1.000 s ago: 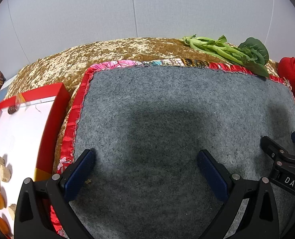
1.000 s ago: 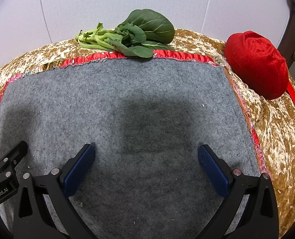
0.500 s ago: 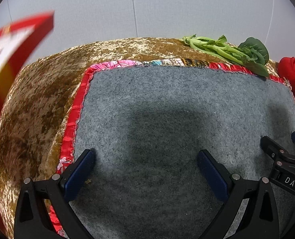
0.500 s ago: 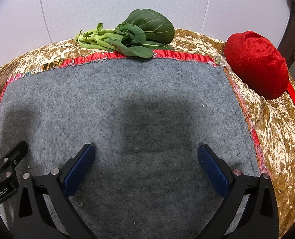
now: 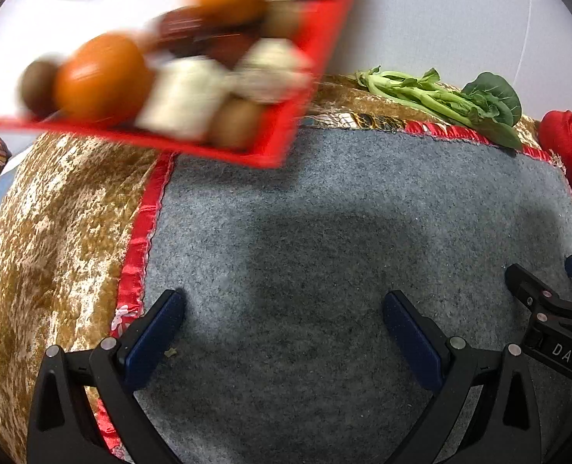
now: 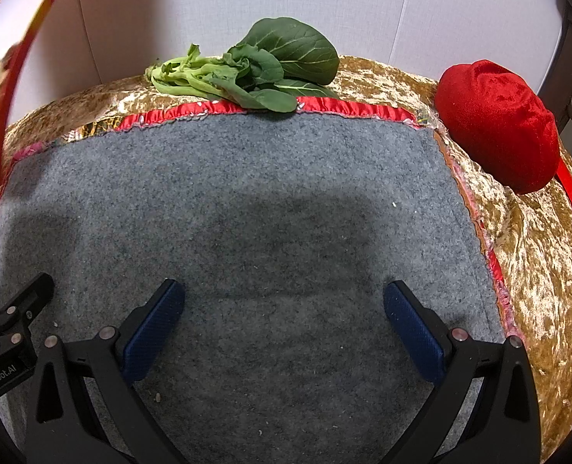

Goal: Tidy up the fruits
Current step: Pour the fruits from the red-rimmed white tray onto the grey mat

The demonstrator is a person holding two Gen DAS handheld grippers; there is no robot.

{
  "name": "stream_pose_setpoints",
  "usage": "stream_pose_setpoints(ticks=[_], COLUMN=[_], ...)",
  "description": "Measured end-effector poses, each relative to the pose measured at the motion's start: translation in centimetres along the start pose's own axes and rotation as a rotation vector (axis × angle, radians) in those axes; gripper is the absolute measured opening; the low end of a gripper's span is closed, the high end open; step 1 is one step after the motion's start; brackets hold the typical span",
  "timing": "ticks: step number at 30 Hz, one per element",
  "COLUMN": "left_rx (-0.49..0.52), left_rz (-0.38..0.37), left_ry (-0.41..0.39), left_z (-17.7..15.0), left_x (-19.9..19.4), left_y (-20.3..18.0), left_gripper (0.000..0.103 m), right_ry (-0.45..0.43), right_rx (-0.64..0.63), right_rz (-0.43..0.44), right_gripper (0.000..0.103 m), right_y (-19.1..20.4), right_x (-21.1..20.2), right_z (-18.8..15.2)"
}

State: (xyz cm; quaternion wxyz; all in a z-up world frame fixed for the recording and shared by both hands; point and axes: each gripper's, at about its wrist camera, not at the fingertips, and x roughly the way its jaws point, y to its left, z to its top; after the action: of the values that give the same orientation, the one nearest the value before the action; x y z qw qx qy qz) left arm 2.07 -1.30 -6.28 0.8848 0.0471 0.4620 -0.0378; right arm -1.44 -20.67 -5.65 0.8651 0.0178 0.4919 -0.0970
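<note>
A red tray [image 5: 274, 150] hangs tilted in the air over the far left corner of the grey felt mat [image 5: 324, 232], blurred by motion. It carries two oranges [image 5: 100, 77], brown round fruits [image 5: 234, 121], pale blocks [image 5: 181, 96] and dark red pieces. What holds it is out of sight. In the right wrist view only the tray's rim [image 6: 11, 73] shows at the left edge. My left gripper [image 5: 282, 305] is open above the mat, holding nothing. My right gripper [image 6: 282, 290] is open beside it, also holding nothing.
Leafy greens [image 6: 255, 73] lie at the mat's far edge. A red velvet bundle [image 6: 498, 123] sits on the gold cloth [image 6: 525, 239] at the far right. Red trim borders the mat. The gold cloth drops away at the left [image 5: 54, 232].
The red tray has left its place flat on the table's left side. It has swung up and rightward, and now tilts over the mat's far left corner. Neither gripper has moved.
</note>
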Motion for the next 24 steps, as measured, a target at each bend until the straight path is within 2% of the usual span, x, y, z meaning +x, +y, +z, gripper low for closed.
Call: stream_pose_setpoints(ticks=[24], left_rx=[0.009], left_rz=[0.010], left_ry=[0.007], left_z=[-0.03], left_x=[0.32], left_y=[-0.38], left_gripper=[0.103], right_ry=[0.002], right_rx=[-0.001], right_rz=[-0.001], right_gripper=[0.103], right_y=[-0.27], right_x=[0.01], right_z=[-0.08])
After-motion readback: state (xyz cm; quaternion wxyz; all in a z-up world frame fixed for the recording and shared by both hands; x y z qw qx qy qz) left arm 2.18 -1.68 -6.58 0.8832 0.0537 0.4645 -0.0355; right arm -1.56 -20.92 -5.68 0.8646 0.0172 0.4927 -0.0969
